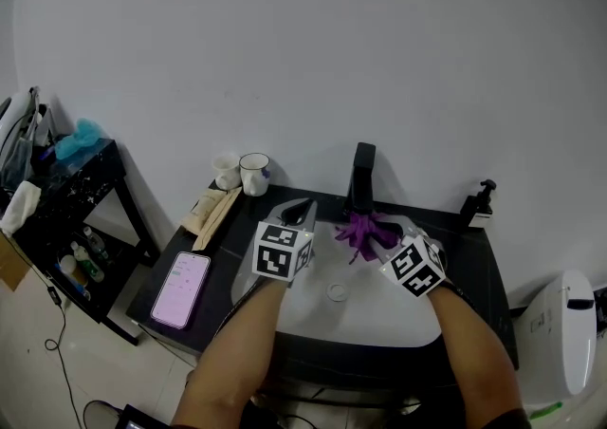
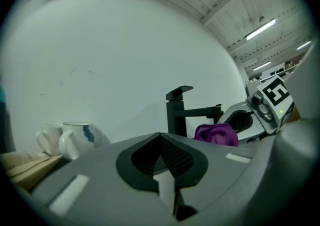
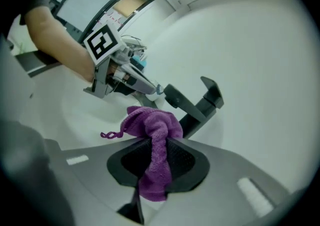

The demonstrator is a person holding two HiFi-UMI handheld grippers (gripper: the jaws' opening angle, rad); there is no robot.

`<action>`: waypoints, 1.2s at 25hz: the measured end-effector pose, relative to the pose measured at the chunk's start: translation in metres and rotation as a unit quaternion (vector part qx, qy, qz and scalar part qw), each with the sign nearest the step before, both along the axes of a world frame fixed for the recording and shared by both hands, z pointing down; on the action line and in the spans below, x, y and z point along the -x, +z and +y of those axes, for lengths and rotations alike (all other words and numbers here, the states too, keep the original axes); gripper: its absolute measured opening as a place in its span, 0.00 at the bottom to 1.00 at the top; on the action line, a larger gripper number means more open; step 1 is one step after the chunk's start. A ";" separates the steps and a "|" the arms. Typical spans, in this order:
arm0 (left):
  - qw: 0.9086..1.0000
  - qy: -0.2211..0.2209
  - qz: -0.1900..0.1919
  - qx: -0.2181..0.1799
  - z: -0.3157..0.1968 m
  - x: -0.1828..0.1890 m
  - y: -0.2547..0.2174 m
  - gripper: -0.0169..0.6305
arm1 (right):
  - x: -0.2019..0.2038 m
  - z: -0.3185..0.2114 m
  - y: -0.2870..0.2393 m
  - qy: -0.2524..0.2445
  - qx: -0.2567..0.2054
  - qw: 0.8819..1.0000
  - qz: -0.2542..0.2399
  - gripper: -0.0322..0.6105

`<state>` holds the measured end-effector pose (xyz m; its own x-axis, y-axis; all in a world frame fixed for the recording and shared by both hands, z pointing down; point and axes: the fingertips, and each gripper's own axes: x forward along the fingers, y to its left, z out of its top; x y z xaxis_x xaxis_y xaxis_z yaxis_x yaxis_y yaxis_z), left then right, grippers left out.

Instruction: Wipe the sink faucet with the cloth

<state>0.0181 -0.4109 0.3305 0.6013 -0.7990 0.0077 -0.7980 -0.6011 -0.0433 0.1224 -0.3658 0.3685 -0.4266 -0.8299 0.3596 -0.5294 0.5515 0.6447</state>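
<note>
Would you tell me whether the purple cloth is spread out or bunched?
Bunched: the cloth hangs crumpled in folds from the right gripper, whose jaws are shut on it.

Light is even and soft, coming from ceiling tubes point(image 2: 260, 29). Shadows are weak. Both gripper views bend strongly and darken at the corners; the near foreground is blurred, the cloth point(image 3: 155, 140) sharp.

No legible text, cube point(image 1: 283, 251) on left gripper point(image 1: 302, 213) bears only square markers, phone point(image 1: 180, 288) screen unreadable
</note>
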 end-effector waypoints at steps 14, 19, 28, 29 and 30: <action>1.000 -0.017 0.011 -0.010 0.022 0.014 -0.009 0.05 | -0.048 0.027 -0.035 0.112 -0.043 0.960 -0.252 0.17; 0.999 -0.032 0.026 -0.015 0.028 0.018 -0.017 0.05 | -0.051 0.032 -0.036 0.105 -0.064 0.964 -0.237 0.17; 1.000 -0.010 0.018 -0.020 0.032 0.005 -0.017 0.05 | -0.058 0.026 -0.034 0.111 -0.050 0.958 -0.261 0.17; 1.000 -0.009 0.017 -0.019 0.032 0.005 -0.016 0.05 | -0.059 0.026 -0.035 0.112 -0.052 0.957 -0.262 0.17; 1.000 -0.009 0.016 -0.019 0.031 0.004 -0.016 0.05 | -0.060 0.026 -0.036 0.114 -0.054 0.956 -0.263 0.17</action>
<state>0.0138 -0.3797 0.3148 0.5865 -0.8089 -0.0418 -0.8099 -0.5852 -0.0396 0.1820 -0.3397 0.3324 -0.3288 -0.9430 0.0514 -0.8948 0.3284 0.3024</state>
